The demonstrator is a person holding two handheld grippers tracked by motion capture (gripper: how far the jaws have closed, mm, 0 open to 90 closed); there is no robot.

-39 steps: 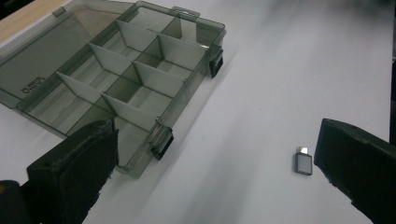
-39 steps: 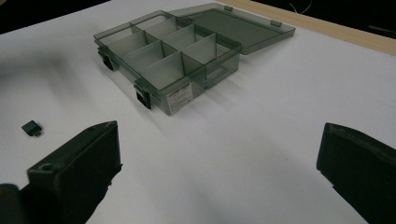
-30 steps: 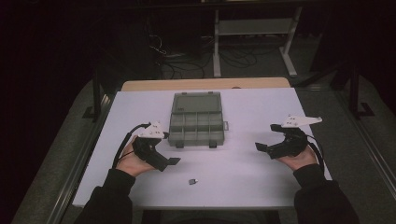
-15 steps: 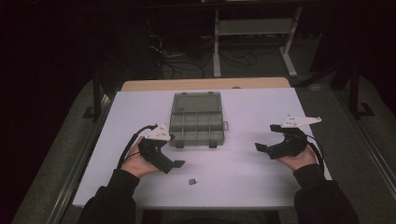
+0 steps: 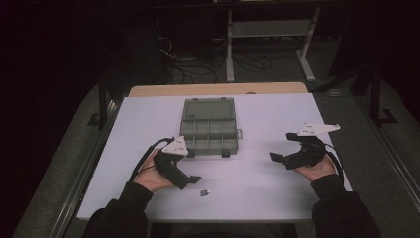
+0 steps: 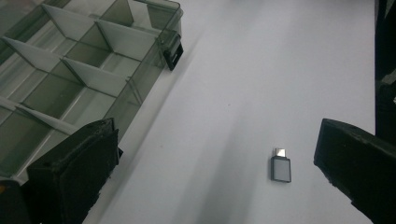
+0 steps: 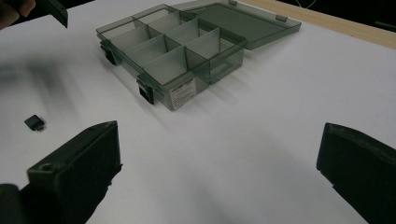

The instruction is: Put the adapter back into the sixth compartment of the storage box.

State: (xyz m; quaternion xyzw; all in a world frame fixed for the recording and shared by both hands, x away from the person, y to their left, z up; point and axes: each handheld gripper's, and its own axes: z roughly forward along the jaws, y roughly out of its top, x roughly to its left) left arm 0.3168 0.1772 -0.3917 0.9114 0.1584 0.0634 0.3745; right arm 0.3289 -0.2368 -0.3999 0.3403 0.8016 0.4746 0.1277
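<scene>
Right now the left gripper [image 5: 190, 181] is hovering low over the white table [image 5: 267, 188] with its jaws standing wide apart and nothing between them. In the left gripper view a small USB-C adapter [image 6: 280, 166], a dark rectangular body with a pale face and a short metal plug at its far end, is lying flat on the table inside the gap between the two black jaws, much nearer to the right-hand jaw than to the left-hand one and touching neither. In the high view the same adapter [image 5: 203, 192] is sitting just past the left gripper's tips, near the table's front edge.

Behind and beside the left gripper, a smoky translucent compartment box [image 5: 210, 128] is lying open, its lid folded flat on the far side and its dividers forming two rows of cells. Its black latches are hanging at the near wall, and in the left gripper view one corner of the box [image 6: 88, 70] is showing just beside the left-hand jaw.

Meanwhile the right gripper [image 5: 276, 157] is being held well apart from the adapter on the table's right side, its jaws likewise spread wide and holding nothing. In its view the box [image 7: 177, 56] is standing ahead, carrying a small white label [image 7: 182, 94] on its near wall; the print on it is too small to read. The adapter [image 7: 35, 122] is lying far off to the left there.
</scene>
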